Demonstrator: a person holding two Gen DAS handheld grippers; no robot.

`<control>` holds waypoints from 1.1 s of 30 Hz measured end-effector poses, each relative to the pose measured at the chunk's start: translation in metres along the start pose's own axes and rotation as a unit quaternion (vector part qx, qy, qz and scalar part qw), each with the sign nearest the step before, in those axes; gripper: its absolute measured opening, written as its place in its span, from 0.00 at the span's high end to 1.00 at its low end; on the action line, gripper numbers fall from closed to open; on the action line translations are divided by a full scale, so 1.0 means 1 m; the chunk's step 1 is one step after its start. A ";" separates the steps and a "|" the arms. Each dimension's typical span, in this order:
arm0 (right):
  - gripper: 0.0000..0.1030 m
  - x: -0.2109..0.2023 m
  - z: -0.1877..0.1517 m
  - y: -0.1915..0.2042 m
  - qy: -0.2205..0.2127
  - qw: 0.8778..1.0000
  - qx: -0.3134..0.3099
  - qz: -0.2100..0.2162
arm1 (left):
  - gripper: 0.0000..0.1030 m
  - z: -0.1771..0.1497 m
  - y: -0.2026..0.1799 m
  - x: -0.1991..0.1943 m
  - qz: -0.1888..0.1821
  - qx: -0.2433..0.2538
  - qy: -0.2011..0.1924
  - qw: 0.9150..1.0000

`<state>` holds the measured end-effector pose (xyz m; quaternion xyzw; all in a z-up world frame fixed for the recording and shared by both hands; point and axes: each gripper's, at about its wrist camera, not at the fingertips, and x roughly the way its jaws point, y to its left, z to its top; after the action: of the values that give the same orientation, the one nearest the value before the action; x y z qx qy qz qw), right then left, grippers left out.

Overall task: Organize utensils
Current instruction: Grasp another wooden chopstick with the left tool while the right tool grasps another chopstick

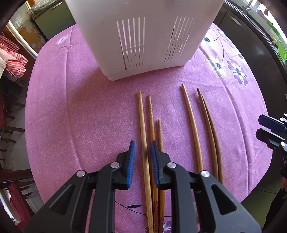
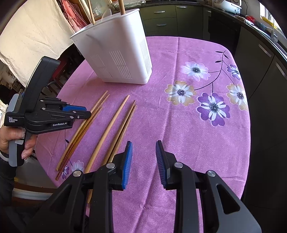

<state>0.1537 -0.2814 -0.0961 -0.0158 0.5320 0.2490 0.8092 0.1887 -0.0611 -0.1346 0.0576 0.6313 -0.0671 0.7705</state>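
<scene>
Several wooden chopsticks lie side by side on the pink flowered tablecloth [image 2: 179, 129], in front of a white slotted utensil holder [image 1: 143, 35] [image 2: 116, 53]. My left gripper [image 1: 142, 150] [image 2: 77, 111] points down over the left group, its blue pads on either side of a pale chopstick [image 1: 142, 123] with a gap still showing. Two ridged chopsticks [image 1: 151, 116] lie just right of it. A further three [image 1: 192, 125] lie to the right. My right gripper [image 2: 144, 152] [image 1: 272, 127] is open over bare cloth, right of the chopsticks [image 2: 114, 121]. Two chopsticks [image 2: 122, 7] stand in the holder.
The table's rounded edge runs close behind and to the sides of the grippers. Dark kitchen cabinets [image 2: 260, 71] stand to the right and back. Chairs and a red checked cloth [image 1: 12, 53] are on the left. A hand [image 2: 10, 139] holds the left gripper's handle.
</scene>
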 end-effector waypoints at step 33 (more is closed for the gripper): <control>0.74 0.042 0.021 0.021 0.074 0.997 -0.002 0.002 | 0.94 -0.030 0.044 -0.108 -0.016 -0.037 -0.155 0.987</control>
<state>0.1755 -0.2404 -0.1185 -0.0348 0.5902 0.2498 0.7668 0.1469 -0.0097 -0.0344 0.0080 0.5069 -0.0637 0.8596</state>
